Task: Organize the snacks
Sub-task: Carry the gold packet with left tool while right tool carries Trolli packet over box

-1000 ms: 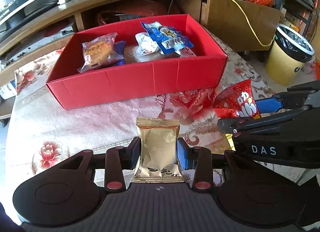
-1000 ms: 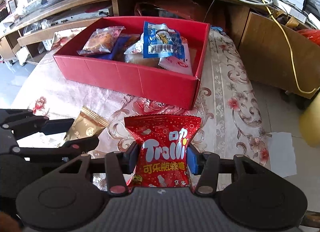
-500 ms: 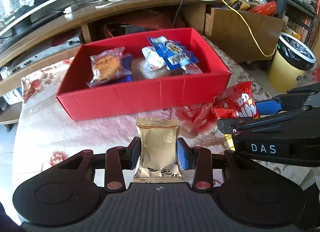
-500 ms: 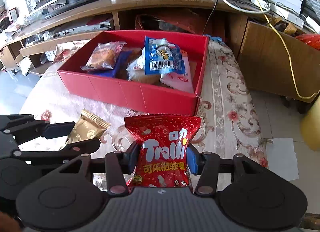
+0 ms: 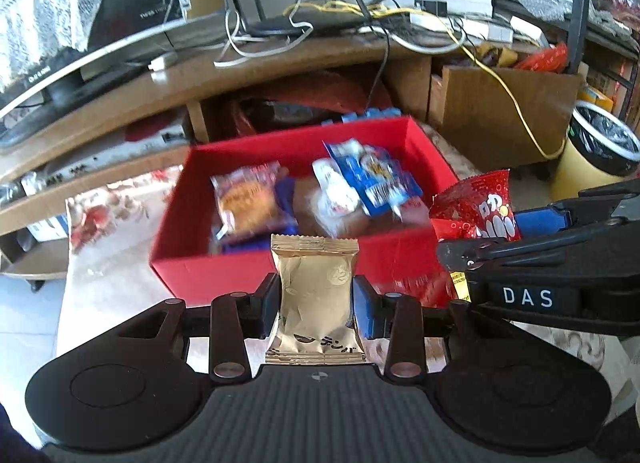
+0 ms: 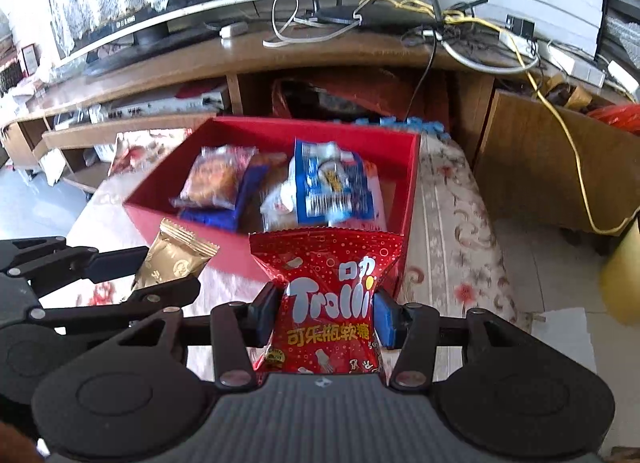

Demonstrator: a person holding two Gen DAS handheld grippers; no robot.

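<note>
My left gripper (image 5: 316,303) is shut on a gold snack packet (image 5: 314,295) and holds it upright, in the air in front of the near wall of the red box (image 5: 224,275). My right gripper (image 6: 326,313) is shut on a red Trolli candy bag (image 6: 328,299), also in front of the red box (image 6: 408,199). The box holds several snack packets, among them a blue packet (image 5: 376,183) and a clear-wrapped pastry (image 5: 248,199). The right gripper with its red bag (image 5: 476,211) shows at the right of the left wrist view; the gold packet (image 6: 176,263) shows at the left of the right wrist view.
The box sits on a table with a floral cloth (image 6: 452,231). Behind it runs a wooden TV stand (image 5: 280,63) with cables and a router. A yellow bin (image 5: 596,159) stands at the right, on the floor.
Both grippers have lifted with their packets and tilted up. The box now sits lower and further off in both views, and the TV stand fills the top.
</note>
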